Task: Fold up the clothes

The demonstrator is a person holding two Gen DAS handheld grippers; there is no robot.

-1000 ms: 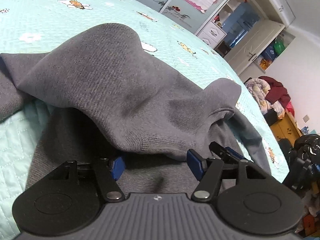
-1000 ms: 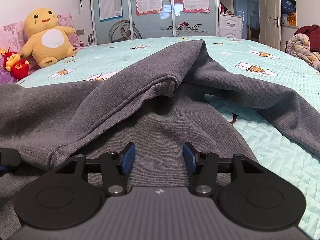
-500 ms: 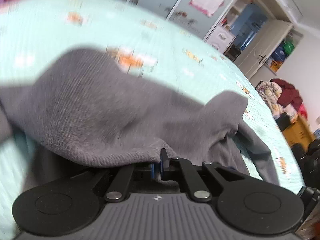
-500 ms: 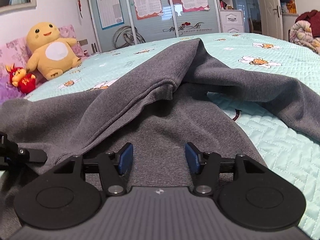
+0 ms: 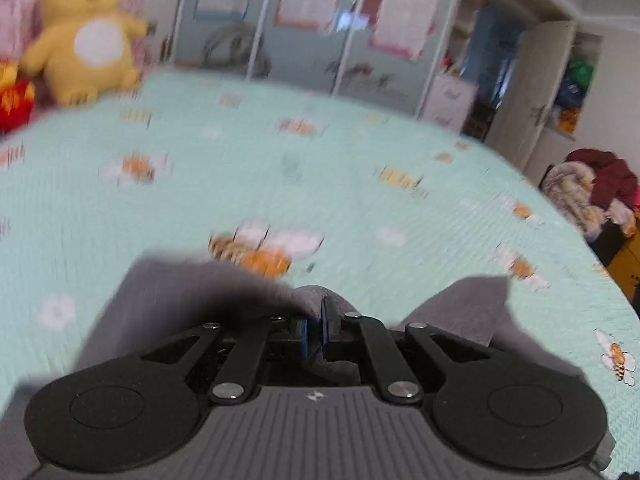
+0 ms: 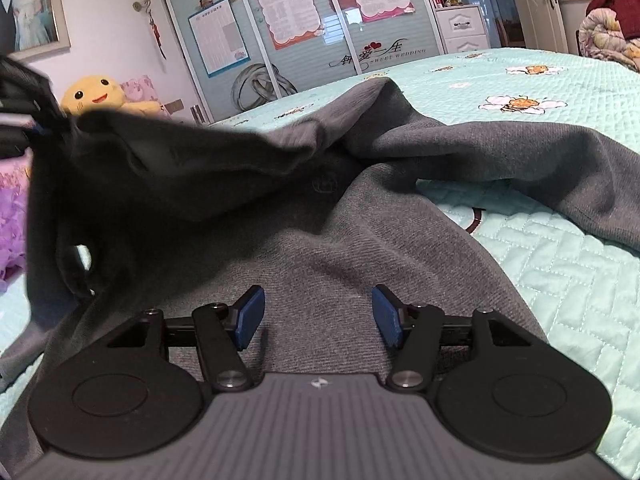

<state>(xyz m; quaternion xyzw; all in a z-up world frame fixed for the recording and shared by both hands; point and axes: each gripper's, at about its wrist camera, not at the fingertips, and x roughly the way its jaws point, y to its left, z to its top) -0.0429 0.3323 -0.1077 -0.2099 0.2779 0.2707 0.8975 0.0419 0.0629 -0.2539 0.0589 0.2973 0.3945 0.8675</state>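
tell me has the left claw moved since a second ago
Yes. The left claw, shut on the grey garment, has lifted its edge up off the quilt, and the yellow plush toy now shows ahead.

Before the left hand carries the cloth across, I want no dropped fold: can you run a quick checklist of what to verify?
1. Left claw shut on the grey garment: ok, cloth is pinched between its blue pads.
2. Pinched part lifted off the bed: ok, the right wrist view shows it raised at left.
3. Right claw ready to pin: not ok, it is open above the cloth and holds nothing.
4. Quilt ahead free of things: ok.
5. Sleeve lying flat: not ok, it is rumpled at right.
6. How many layers the left claw grips: cannot tell.
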